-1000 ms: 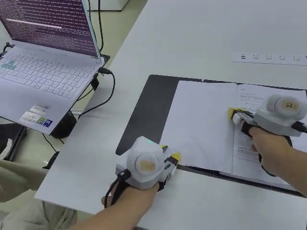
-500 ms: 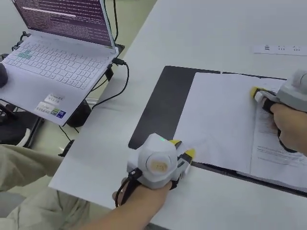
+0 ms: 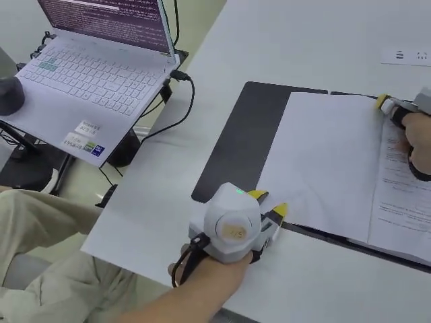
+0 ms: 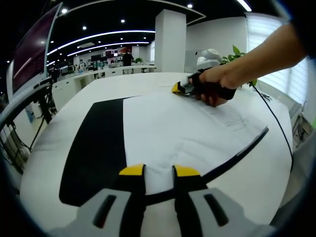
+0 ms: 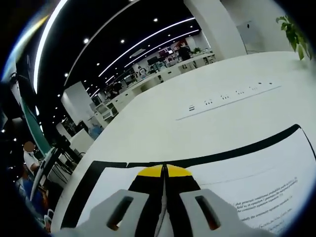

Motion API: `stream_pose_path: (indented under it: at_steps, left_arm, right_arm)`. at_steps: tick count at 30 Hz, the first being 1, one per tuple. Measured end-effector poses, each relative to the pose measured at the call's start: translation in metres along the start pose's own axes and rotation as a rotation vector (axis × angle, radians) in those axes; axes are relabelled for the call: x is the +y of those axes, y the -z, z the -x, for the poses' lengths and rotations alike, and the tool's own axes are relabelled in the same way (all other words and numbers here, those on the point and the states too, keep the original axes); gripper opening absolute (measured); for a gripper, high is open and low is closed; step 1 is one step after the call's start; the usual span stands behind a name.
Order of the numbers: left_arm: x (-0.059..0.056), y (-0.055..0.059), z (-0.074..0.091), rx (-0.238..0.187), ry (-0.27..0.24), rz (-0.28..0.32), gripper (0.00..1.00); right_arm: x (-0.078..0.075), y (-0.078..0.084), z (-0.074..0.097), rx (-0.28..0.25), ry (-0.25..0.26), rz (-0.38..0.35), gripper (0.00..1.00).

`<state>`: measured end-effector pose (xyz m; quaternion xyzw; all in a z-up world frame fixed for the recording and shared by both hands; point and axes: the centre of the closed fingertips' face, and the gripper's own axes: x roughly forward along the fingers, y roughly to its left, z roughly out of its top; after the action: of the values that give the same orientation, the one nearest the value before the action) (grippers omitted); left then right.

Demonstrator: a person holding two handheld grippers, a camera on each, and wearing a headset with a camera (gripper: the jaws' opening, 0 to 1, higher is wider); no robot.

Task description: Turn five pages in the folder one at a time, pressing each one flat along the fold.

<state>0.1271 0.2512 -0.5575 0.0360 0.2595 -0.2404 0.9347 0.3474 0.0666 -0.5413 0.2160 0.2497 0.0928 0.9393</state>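
The folder [image 3: 236, 141] is lying open on the table [image 3: 296, 47], at 3 o'clock in the head view. The left gripper [image 3: 269, 203] is resting at its 6 o'clock edge, 2 fingers slightly parted. The right gripper [image 3: 385, 103] is pressing the blank page's [image 3: 323, 161] 1 o'clock corner, fingers clenched together.

Folder [image 3: 236, 145] lies on the table [image 3: 303, 54], laptop [image 3: 94, 87] to its left.

In your head view, your right tool [image 3: 388, 105] runs off the edge at 2 o'clock, most of its body out of frame. The black open folder [image 3: 236, 148] is cut at 3 o'clock. Print on its white right-hand page [image 3: 403, 196] is too small to read, as is the screen text of the silver laptop [image 3: 87, 87], clipped at 11 o'clock.
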Motion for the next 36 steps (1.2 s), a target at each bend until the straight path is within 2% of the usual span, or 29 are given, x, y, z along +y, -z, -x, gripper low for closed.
stream_pose_path:
  at_steps: [5,8,10,26,36]
  left_arm:
    - [0.000,0.000,0.000,0.003,0.001,-0.002,0.20]
    - [0.000,0.000,0.000,0.002,0.000,-0.002,0.20]
    - [-0.001,-0.001,0.000,0.005,0.001,0.000,0.20]
    - [0.000,0.000,0.000,0.010,0.008,0.000,0.20]
    - [-0.001,-0.001,0.001,0.005,0.005,-0.003,0.20]
  right_arm:
    - [0.002,0.010,0.011,0.017,-0.031,0.036,0.00]
    - [0.002,0.015,0.018,0.013,-0.038,0.006,0.00]
    - [-0.003,0.013,0.014,0.011,-0.037,-0.007,0.00]
    - [0.024,0.043,0.065,0.028,-0.064,0.008,0.00]
    - [0.033,0.057,0.091,0.023,-0.069,-0.024,0.00]
